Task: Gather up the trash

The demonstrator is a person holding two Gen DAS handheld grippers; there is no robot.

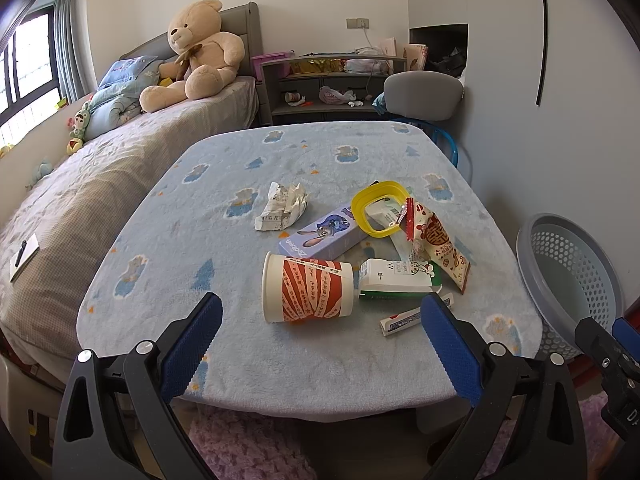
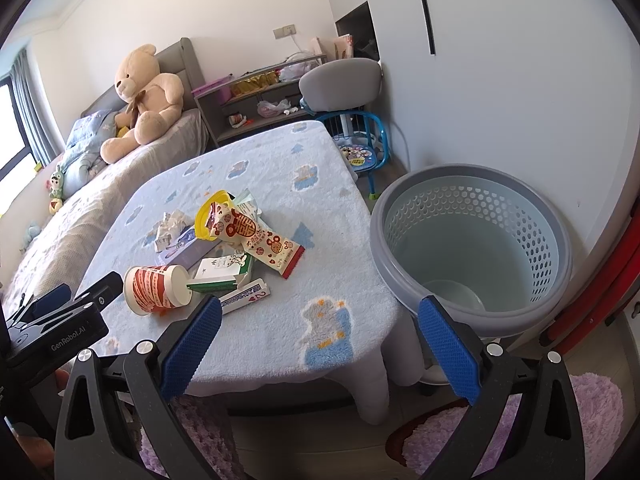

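Both my left gripper (image 1: 322, 344) and right gripper (image 2: 320, 344) were wide open and held nothing, and the trash lay in a pile on the table (image 1: 280, 372). The paper cup (image 1: 306, 288) lay on its side nearest to me, well apart from the basket (image 2: 472, 240) beside the table. I judged it best to close the left fingers across the cup's round body, gently so it did not crush or roll away.

You had one paper cup (image 1: 307, 288), two cartons (image 1: 396, 278), one snack wrapper (image 1: 438, 240), one yellow ring (image 1: 380, 208), one crumpled paper (image 1: 282, 206) at 11 o'clock, one basket (image 2: 472, 248).
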